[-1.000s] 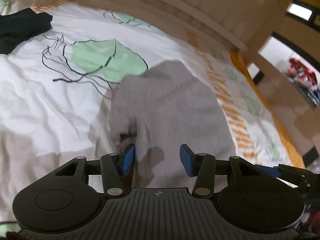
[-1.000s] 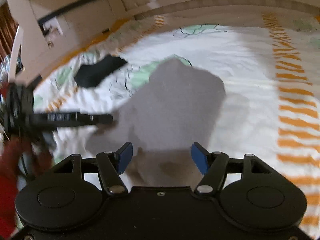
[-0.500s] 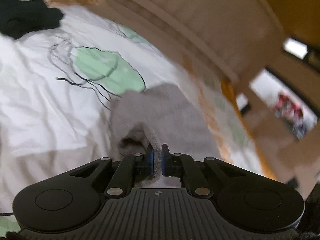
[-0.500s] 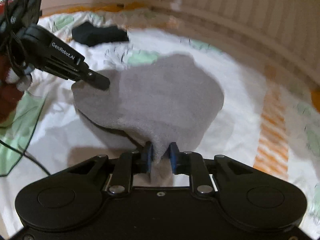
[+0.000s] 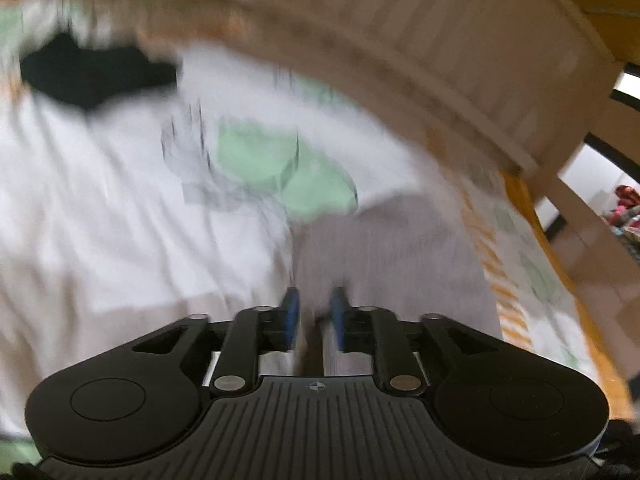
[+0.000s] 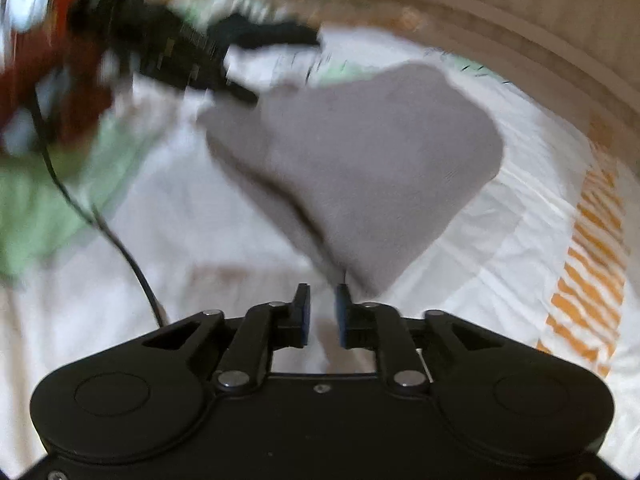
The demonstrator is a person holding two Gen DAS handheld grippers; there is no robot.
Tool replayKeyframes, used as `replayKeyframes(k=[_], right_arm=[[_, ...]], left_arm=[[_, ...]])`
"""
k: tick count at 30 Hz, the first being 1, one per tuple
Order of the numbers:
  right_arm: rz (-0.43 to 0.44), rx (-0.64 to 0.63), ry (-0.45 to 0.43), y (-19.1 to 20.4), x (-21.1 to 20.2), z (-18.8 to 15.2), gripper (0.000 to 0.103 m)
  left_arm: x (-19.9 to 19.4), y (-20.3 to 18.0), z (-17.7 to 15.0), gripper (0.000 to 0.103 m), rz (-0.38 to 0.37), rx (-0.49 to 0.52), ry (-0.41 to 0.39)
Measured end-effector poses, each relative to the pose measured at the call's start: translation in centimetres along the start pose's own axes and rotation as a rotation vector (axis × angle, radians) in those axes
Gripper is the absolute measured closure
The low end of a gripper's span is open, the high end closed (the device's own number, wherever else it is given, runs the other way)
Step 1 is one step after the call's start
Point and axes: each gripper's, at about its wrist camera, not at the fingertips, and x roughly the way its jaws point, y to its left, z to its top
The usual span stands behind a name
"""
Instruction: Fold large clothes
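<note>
Resting on the bed sheet, the grey cloth runs its long folded edge from one claw to the other. The right gripper sits just off the cloth's near corner, the left gripper at its far left corner. Both jaws have just been opening. The right's stand released over bare sheet, and the left's hang slack around a blurred cloth edge.

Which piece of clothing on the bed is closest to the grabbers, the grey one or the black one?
The grey garment. It lies right in front of the right gripper, while the black garment lies far back near the headboard.
</note>
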Motion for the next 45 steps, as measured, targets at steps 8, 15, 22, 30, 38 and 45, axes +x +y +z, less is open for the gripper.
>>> replayKeyframes(k=[8,15,22,30,38,45], right_arm=[[-0.057,0.218,-0.185,-6.5,-0.3,4.7,0.06],[-0.104,0.285,-0.183,-10.0,4.7,8.0,0.049],[-0.108,0.321,0.021,-11.3,10.7,6.8,0.045],[-0.074,0.311,-0.117,-11.7,6.6,9.4,0.045],[0.018,0.181,-0.152,-9.4,10.9,13.6,0.045],[0.039,0.196,-0.013,-9.5,16.7,13.1,0.044]], left_arm=[[1.6,-5.2,1.4,0.056,-0.074,0.128,-0.022],[6.4,-5.4,-1.0,0.056,-0.016,0.203,0.097],[6.6,-4.2,-1.9,0.056,-0.03,0.21,0.143],[6.5,-4.9,-1.9,0.054,-0.024,0.22,0.131],[6.5,-5.3,-2.1,0.036,-0.058,0.244,0.127],[5.7,-5.7,-2.1,0.029,-0.056,0.281,0.09]])
